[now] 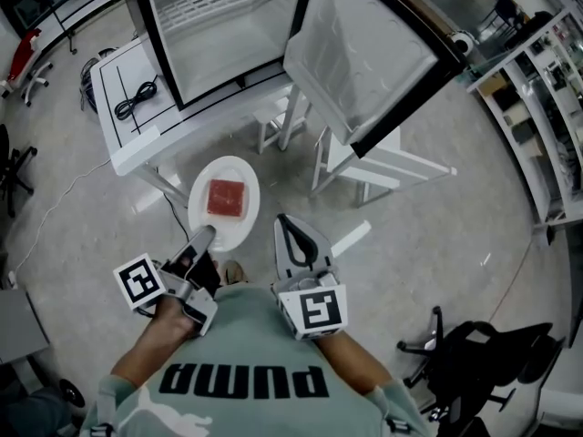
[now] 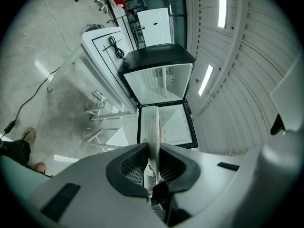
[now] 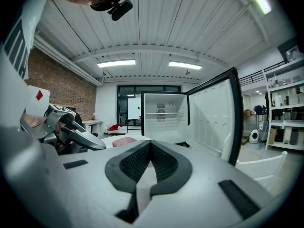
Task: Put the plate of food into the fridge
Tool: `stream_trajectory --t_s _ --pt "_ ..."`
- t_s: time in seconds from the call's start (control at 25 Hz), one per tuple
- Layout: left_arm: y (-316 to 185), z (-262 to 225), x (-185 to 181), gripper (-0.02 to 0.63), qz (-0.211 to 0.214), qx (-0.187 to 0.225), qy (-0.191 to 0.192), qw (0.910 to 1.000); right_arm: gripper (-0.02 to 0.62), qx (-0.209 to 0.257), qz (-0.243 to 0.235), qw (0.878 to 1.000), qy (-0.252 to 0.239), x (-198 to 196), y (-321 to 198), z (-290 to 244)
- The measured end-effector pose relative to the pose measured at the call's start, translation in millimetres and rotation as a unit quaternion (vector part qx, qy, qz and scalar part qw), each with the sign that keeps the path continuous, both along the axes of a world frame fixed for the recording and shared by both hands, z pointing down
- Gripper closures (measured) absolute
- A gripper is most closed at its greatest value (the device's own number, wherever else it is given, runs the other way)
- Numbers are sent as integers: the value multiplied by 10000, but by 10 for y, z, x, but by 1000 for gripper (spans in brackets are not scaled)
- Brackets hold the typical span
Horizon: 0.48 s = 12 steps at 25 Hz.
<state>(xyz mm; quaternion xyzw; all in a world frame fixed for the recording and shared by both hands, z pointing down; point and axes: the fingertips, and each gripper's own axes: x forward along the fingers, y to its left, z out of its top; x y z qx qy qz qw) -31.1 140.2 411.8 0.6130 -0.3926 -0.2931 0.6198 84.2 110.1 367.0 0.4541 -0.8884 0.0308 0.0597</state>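
Observation:
A white plate [image 1: 223, 209] carries a red block of food [image 1: 226, 198] and hangs in the air in front of the open fridge [image 1: 219, 25]. My left gripper [image 1: 202, 236] is shut on the plate's near rim. In the left gripper view the plate [image 2: 153, 127] stands edge-on between the pads of the left gripper [image 2: 153, 148]. My right gripper [image 1: 286, 223] floats just right of the plate, shut and empty. In the right gripper view the right gripper [image 3: 150, 144] points at the fridge [image 3: 164, 115], with the plate [image 3: 135, 137] and food [image 3: 124, 141] low at its left.
The fridge door [image 1: 364, 53] swings wide to the right. A white table [image 1: 123, 130] with a black cable stands left of the fridge. White stools [image 1: 364, 162] sit below the door. A black office chair [image 1: 474, 353] is at lower right, shelves [image 1: 551, 107] at far right.

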Motion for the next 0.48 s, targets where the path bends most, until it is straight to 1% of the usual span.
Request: stream_trajectory --t_s 0.2,0.48 --pt "-71 17 -180 558 73 32 -71 9999 591 10 45 10000 -48 -186 -51 19" --pt "-48 25 -348 557 140 38 -54 9999 591 -3 120 9999 -47 -341 -57 38"
